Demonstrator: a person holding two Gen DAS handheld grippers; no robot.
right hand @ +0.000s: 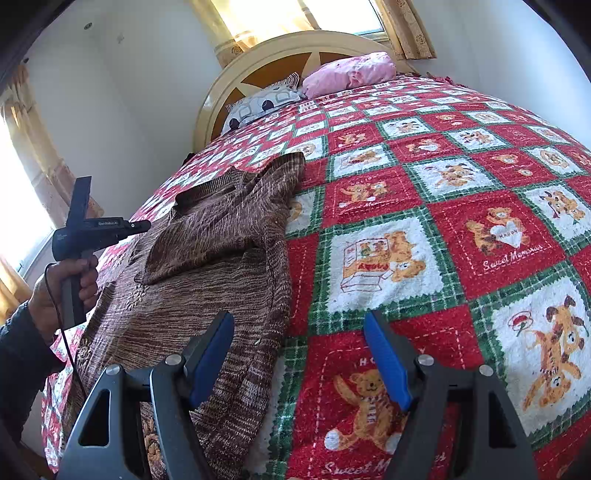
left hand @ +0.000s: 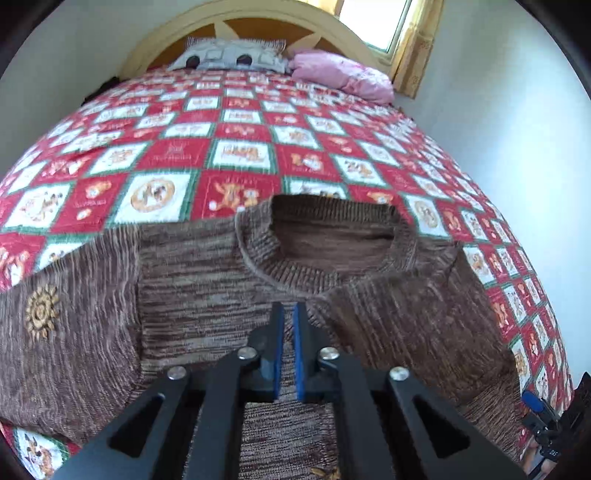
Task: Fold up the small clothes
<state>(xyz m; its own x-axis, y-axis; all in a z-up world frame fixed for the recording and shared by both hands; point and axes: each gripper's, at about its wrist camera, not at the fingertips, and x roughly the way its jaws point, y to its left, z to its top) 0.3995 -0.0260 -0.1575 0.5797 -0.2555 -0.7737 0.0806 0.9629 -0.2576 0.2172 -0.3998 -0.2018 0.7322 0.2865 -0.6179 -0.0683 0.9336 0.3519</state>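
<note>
A brown knitted sweater (left hand: 207, 280) lies flat on the bed, its round collar (left hand: 332, 236) toward the headboard. One sleeve is folded over the body in the right wrist view (right hand: 207, 236). My left gripper (left hand: 288, 314) hovers over the chest just below the collar, its blue-padded fingers nearly together with nothing between them. It shows from the side in the right wrist view (right hand: 146, 226), held in a hand. My right gripper (right hand: 299, 325) is open and empty over the sweater's right edge, near the hem side.
The bed carries a red, white and green teddy-bear quilt (right hand: 424, 229). A grey patterned pillow (left hand: 232, 55) and a pink pillow (left hand: 343, 74) lie by the cream headboard (left hand: 266, 14). White walls and curtained windows stand around the bed.
</note>
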